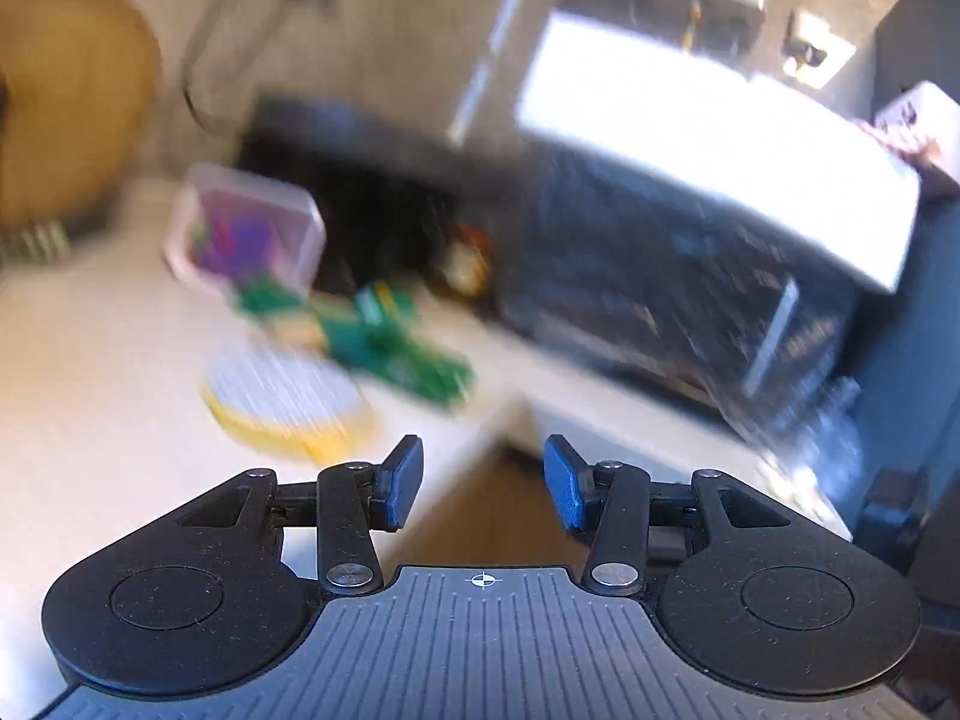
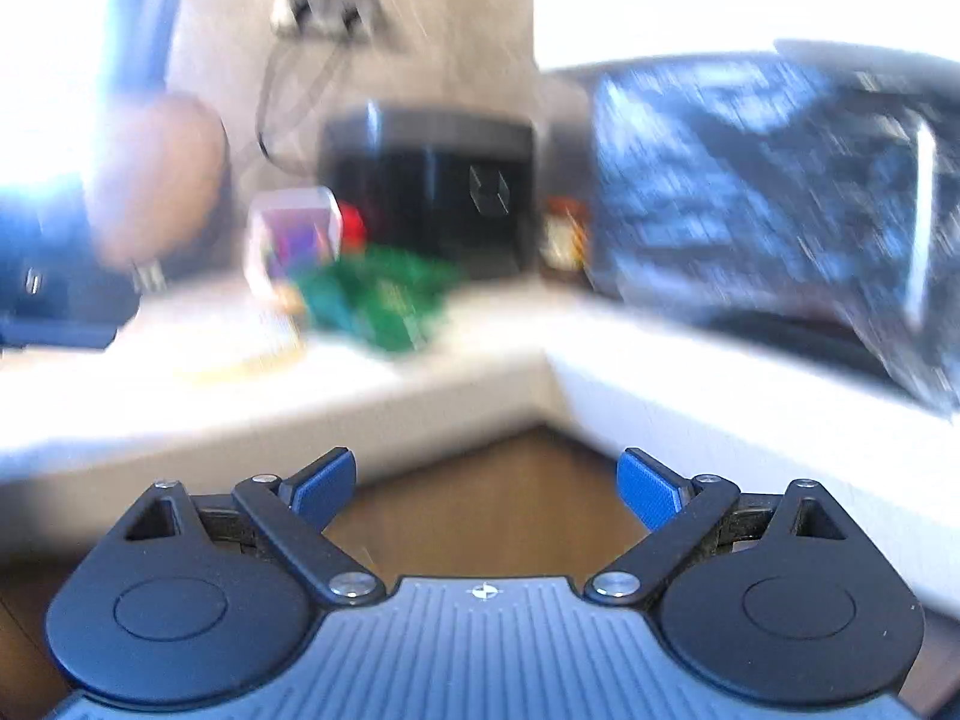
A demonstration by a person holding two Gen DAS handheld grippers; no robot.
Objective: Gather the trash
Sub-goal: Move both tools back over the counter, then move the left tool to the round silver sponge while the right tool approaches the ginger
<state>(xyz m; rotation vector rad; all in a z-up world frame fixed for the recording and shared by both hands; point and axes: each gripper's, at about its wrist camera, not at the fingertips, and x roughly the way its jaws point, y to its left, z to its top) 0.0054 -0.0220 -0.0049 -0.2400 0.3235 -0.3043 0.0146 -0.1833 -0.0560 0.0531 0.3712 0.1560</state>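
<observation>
Green crumpled wrappers are lying blurred near the desk's inner corner, well ahead of both released, empty claws: left claw, right claw.

surface: white L-counter | on it: green wrappers, clear tub, microwave

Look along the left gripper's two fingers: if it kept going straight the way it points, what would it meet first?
Probably the white counter edge at its inner corner. The left gripper is open and empty; the green wrapper lies left of that line. Blur leaves depth uncertain.
</observation>
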